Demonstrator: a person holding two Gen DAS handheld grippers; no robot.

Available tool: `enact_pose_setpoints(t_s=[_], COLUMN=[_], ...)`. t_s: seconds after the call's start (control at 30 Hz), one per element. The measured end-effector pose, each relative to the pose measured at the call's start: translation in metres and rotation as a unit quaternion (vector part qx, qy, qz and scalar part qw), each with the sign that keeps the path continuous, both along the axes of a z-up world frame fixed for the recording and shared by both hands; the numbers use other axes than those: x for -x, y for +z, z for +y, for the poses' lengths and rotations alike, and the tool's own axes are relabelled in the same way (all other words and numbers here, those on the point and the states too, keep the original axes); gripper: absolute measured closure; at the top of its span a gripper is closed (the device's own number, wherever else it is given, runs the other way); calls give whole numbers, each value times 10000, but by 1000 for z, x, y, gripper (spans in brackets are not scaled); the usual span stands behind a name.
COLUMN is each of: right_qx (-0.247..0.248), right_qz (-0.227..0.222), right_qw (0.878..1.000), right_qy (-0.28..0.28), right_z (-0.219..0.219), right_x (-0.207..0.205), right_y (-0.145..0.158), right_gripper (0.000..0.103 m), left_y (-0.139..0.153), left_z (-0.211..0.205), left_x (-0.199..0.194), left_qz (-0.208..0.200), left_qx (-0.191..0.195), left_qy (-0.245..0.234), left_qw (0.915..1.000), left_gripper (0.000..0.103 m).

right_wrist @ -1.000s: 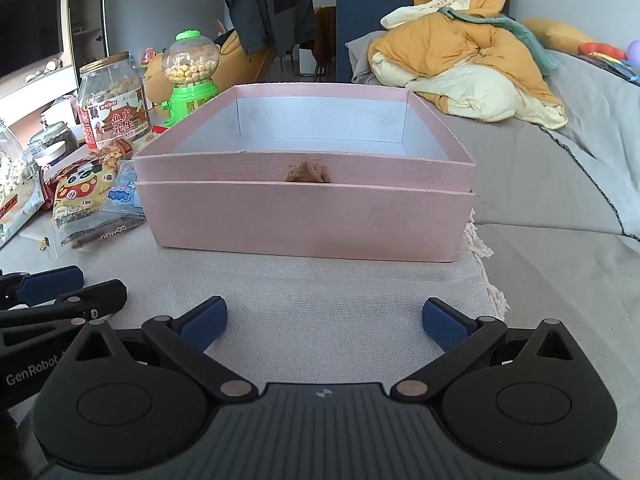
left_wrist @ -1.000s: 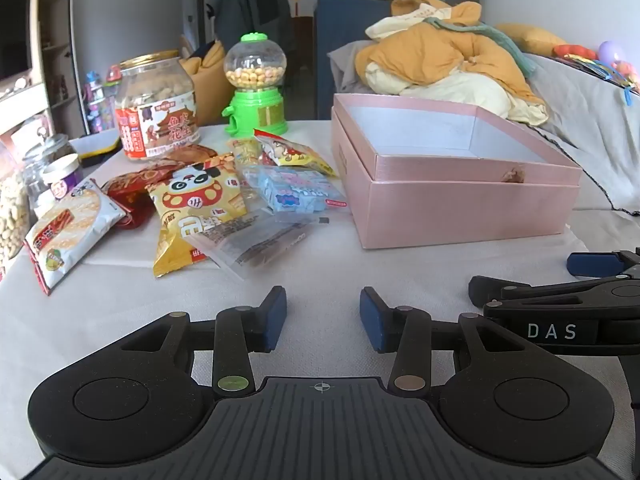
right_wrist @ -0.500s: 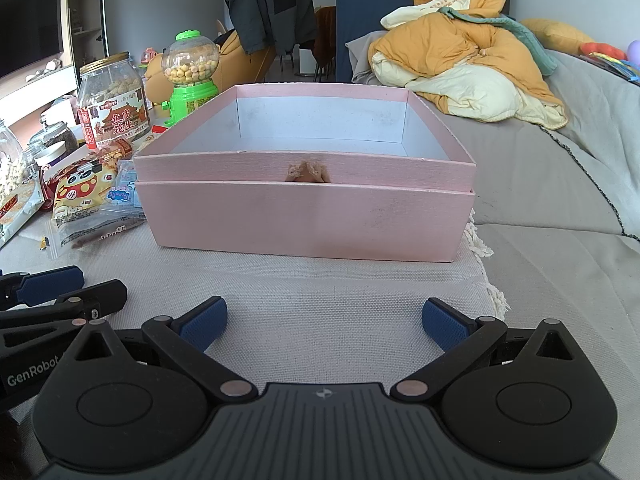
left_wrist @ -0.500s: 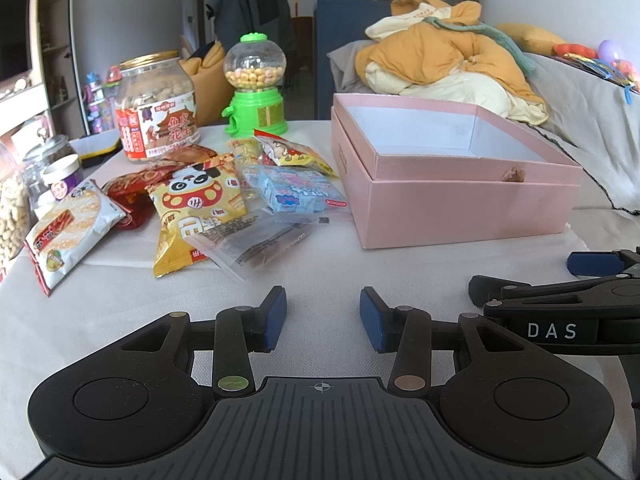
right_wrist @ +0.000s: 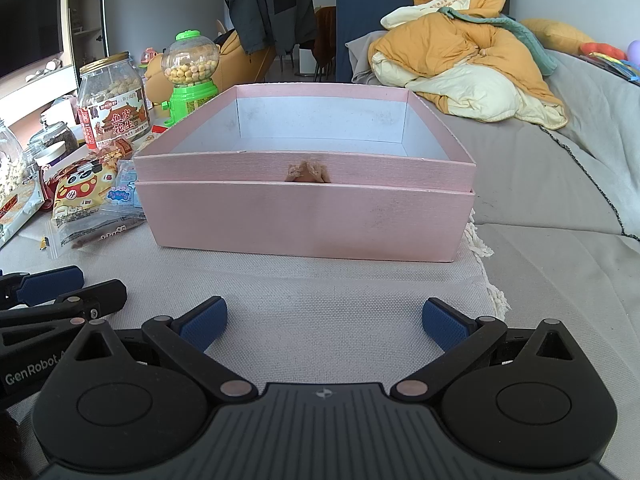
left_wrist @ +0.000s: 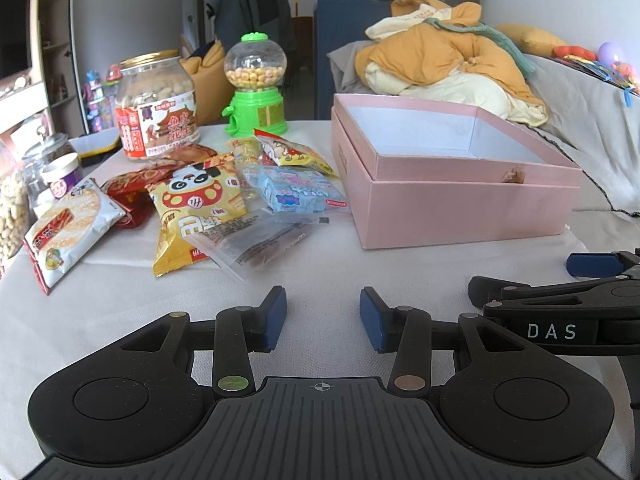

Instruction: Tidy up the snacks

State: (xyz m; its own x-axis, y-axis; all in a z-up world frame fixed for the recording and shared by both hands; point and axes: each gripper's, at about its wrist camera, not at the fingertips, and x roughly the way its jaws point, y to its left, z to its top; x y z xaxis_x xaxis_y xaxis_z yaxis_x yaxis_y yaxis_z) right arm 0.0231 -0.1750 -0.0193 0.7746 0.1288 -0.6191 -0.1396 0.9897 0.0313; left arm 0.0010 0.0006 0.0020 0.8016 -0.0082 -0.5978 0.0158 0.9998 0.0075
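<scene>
Hovering low over the cloth-covered worktop (left_wrist: 320, 264), I hold my left gripper (left_wrist: 323, 317) with fingers narrowly apart and my right gripper (right_wrist: 324, 322) with fingers wide apart, both empty, the snacks (left_wrist: 224, 196) heaped toward the left edge just beside the open pink box (right_wrist: 304, 216), which lies toward the right edge.

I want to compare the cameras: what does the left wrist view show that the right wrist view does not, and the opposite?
Only left wrist: the rice cracker pack lying whole and the yellow snack bag. Only right wrist: the cloth's tasselled edge. Both: the open pink box, peanut jar, green candy dispenser, panda bag, nothing between either gripper's jaws.
</scene>
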Motion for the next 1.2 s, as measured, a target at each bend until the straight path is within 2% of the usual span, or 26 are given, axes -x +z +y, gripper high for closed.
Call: enact_pose_setpoints(t_s=[1.2], right_qx=[1], right_qz=[1], right_qw=[10000], right_qy=[0], right_z=[0], right_x=[0], right_y=[0], right_gripper=[0], left_y=[-2], left_z=[2], left_x=[0], left_qz=[-1], left_qx=[43], left_qy=[2], left_qw=[10000], left_gripper=[56])
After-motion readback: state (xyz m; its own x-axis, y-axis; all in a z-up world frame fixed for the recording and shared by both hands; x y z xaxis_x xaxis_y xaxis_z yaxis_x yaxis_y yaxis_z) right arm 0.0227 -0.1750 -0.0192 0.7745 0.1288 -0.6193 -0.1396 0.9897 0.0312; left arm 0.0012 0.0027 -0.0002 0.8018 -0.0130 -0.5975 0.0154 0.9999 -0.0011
